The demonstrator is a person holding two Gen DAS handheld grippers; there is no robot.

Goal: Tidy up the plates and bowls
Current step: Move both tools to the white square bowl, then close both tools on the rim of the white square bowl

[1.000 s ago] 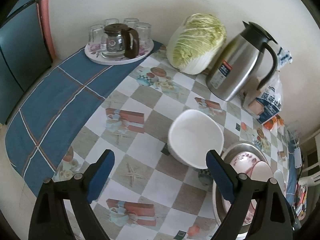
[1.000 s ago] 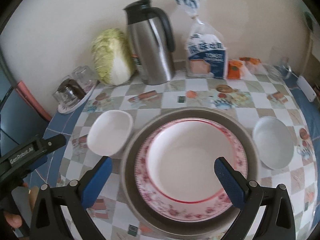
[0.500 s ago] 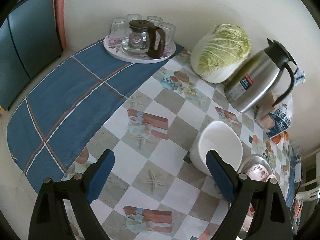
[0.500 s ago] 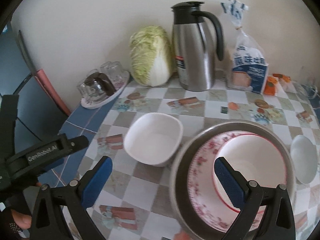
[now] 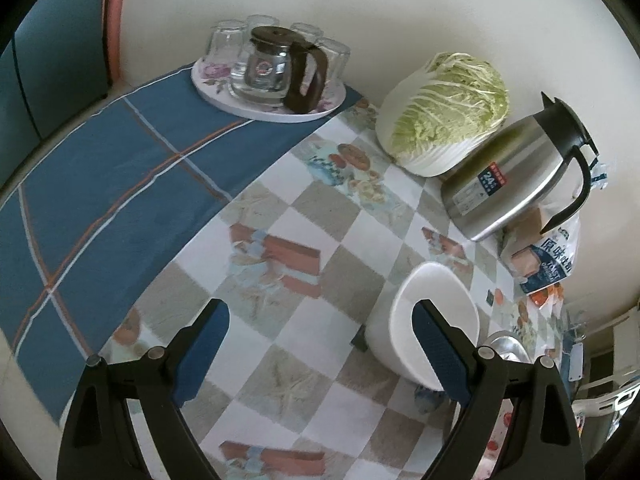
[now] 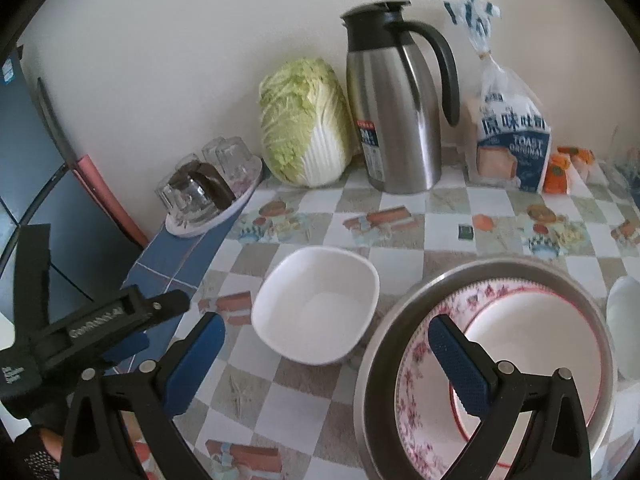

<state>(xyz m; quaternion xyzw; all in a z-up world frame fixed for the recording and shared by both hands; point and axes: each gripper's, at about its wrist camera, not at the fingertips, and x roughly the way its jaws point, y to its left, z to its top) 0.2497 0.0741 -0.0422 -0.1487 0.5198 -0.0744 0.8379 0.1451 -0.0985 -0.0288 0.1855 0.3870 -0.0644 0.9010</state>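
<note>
A white square bowl point(image 6: 316, 304) sits empty on the checked tablecloth. Seen from the right wrist, it lies just beyond my open right gripper point(image 6: 326, 332), centred between the blue pads without touching them. To its right is a steel basin point(image 6: 400, 304) holding a floral plate point(image 6: 416, 384) with a red-rimmed white bowl point(image 6: 528, 328) on top. Another white bowl point(image 6: 624, 320) shows at the right edge. My left gripper point(image 5: 320, 320) is open over bare cloth, and the square bowl point(image 5: 432, 292) is partly behind its right finger. One of its fingers point(image 6: 160, 308) reaches in from the left.
Along the wall stand a cabbage point(image 6: 304, 128), a steel jug point(image 6: 396, 108), a bread bag point(image 6: 508, 136) and a tray of glasses with a glass pot point(image 5: 272, 80). A blue cloth point(image 5: 100, 184) covers the table's left end. A gloved hand point(image 6: 44, 452) shows at bottom left.
The right wrist view has swung left: the basin went from centre to the right and the square bowl now sits between the fingers. The left gripper drifted left and lower. Both grippers stayed open.
</note>
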